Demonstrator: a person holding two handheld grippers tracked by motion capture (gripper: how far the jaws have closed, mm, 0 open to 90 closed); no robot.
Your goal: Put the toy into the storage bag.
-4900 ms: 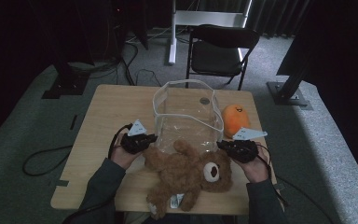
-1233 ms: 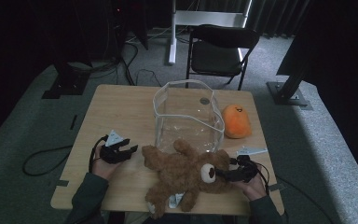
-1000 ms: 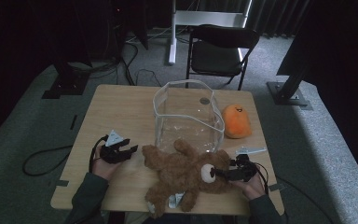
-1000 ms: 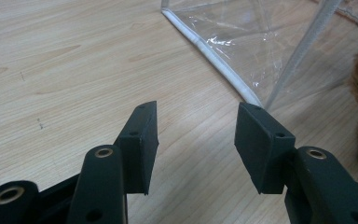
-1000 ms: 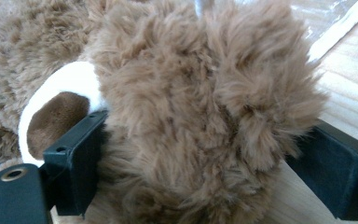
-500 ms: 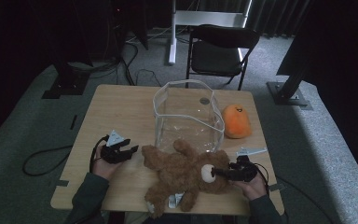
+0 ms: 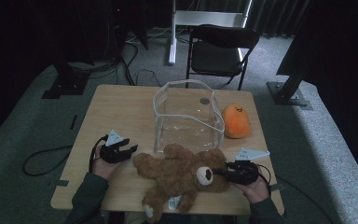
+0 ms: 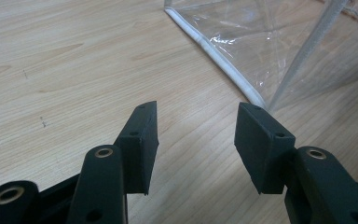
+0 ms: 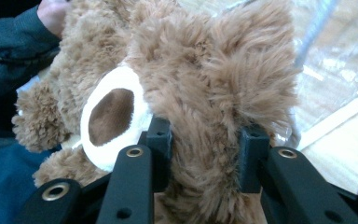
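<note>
Right gripper [image 7: 221, 173] low at the table's near right edge, pointing left, jaws just closed and pinching the teddy bear's [image 7: 182, 175] head, bear sprawled before the clear bin [image 7: 186, 116], left gripper [image 7: 128, 150] resting left of it, jaws spread over bare wood.

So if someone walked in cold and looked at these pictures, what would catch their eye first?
Probably the brown teddy bear sprawled at the near edge of the table, its head gripped between the jaws of the right gripper, which have just been closing. Behind it stands an empty clear plastic bin, with a bright orange plush toy on the table beside it.
</note>
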